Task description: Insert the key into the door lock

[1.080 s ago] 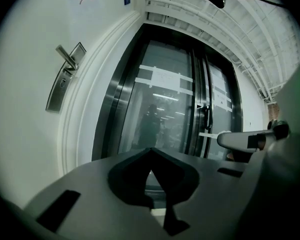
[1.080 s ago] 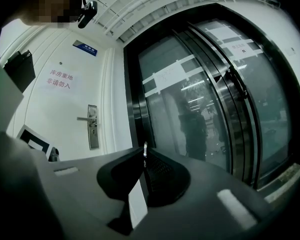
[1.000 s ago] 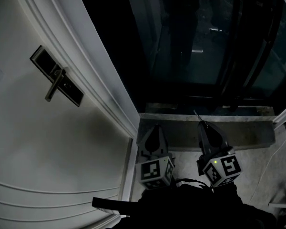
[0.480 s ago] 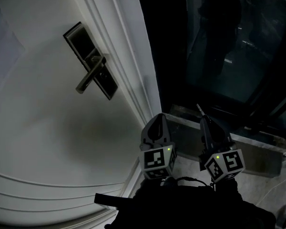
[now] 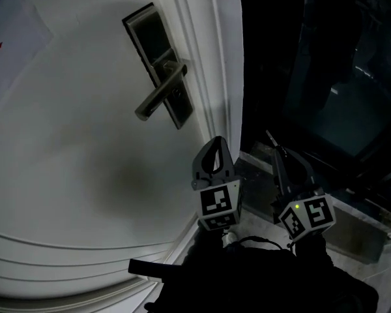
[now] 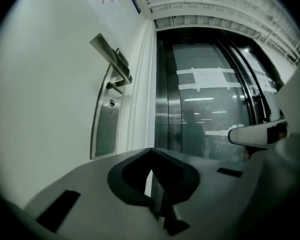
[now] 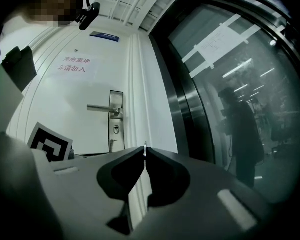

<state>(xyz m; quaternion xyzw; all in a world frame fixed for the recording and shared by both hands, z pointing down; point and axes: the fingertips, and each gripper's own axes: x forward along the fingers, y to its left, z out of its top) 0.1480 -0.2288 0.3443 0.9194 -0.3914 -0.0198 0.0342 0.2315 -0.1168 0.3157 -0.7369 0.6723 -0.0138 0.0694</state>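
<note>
The steel lock plate [image 5: 158, 64] with its lever handle [image 5: 159, 96] sits on the white door [image 5: 65, 175], up and left of both grippers. Its keyhole [image 7: 116, 129] shows below the handle [image 7: 101, 107], and again as the keyhole [image 6: 110, 104] from the side. My right gripper [image 7: 145, 151] is shut on a thin metal key [image 7: 145, 147], whose tip pokes out as the key [image 5: 268, 136] ahead of the right gripper [image 5: 274, 150]. My left gripper [image 5: 214, 147] is shut and holds nothing, close to the door edge; the left gripper [image 6: 150, 154] points past the lock plate [image 6: 106, 124].
The white door frame [image 5: 212, 57] runs beside the lock. To the right are dark glass panels [image 5: 326, 77] in metal frames, with a person reflected in the glass [image 7: 242, 129]. A red-lettered sign [image 7: 72, 65] hangs on the door above the handle. A stone sill [image 5: 352, 230] lies low at the right.
The head view has swung toward the door, so the lock now sits nearer the middle. Both grippers have come closer to the door edge, still shut.
</note>
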